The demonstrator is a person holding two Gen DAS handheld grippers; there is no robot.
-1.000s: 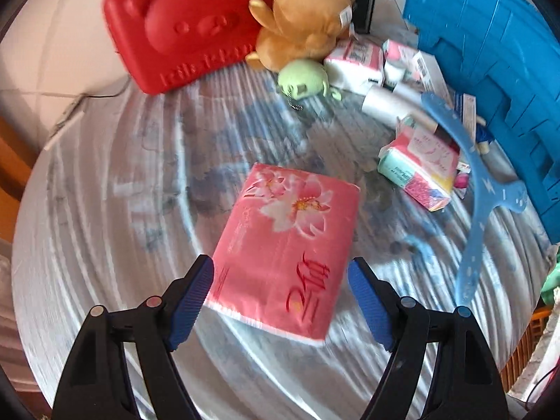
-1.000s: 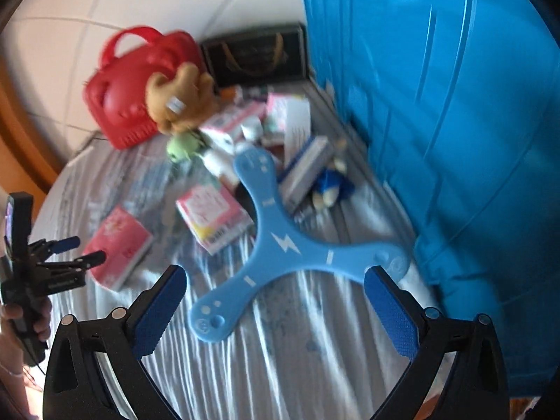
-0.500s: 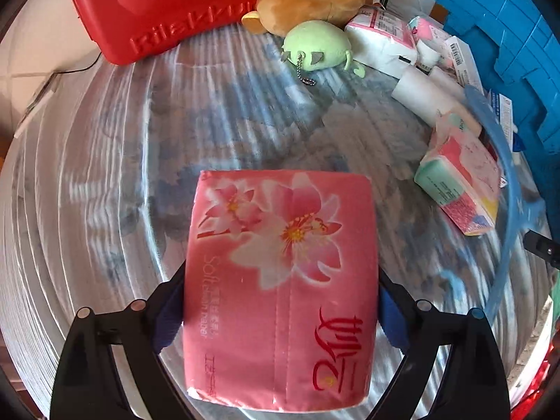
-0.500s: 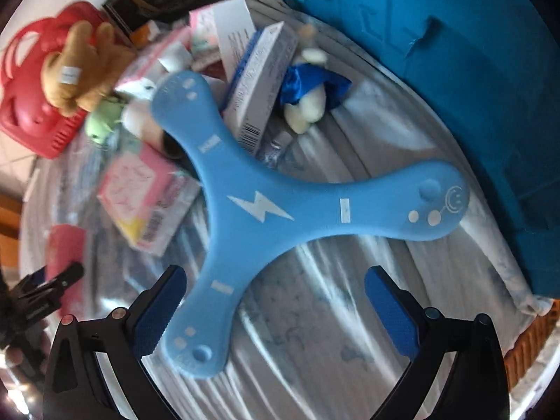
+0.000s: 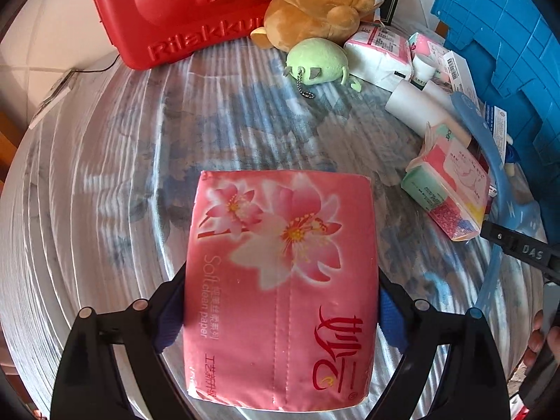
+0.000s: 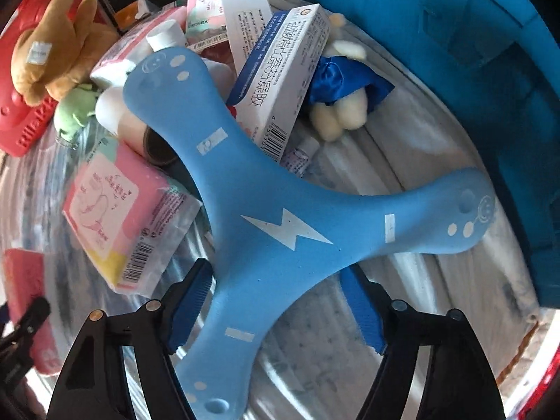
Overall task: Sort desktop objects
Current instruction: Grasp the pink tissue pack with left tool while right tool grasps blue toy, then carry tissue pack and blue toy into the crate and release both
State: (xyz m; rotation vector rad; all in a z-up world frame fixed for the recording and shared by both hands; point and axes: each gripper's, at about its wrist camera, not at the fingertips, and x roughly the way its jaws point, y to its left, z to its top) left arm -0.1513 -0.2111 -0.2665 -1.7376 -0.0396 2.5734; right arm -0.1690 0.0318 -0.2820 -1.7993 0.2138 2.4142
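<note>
From the left wrist camera, the left gripper [image 5: 280, 311] now has its blue pads pressed against both long sides of the pink tissue pack [image 5: 281, 287], so it is clamped on the pack. A second ago the pads stood wide apart with the pack lying askew ahead of them; half a second ago they had only just reached its edges. The pack now lies square between the fingers on the striped tablecloth [image 5: 115, 182]. Behind it to the left stands the red case [image 5: 175, 10], with the brown plush bear [image 5: 315, 3] and the green plush toy [image 5: 318, 63] just beside it. Further right lie the white roll [image 5: 420, 112] and a small pink and green tissue packet [image 5: 448, 185].

From the right wrist camera, that small packet [image 6: 119, 217] lies at the left, just beside the blue boomerang [image 6: 280, 224]. The right gripper [image 6: 276, 301] has closed in since the earlier frames, where its fingers were spread wide on either side. Now the left pad touches the boomerang's near arm, while the right pad sits just beside the arm's other edge; whether it is gripping firmly I cannot tell. A white and blue box [image 6: 283, 80] leans over the boomerang's far arm, a blue and white plush [image 6: 343, 101] lies beyond it, and the blue crate [image 6: 472, 52] fills the right side.
</note>
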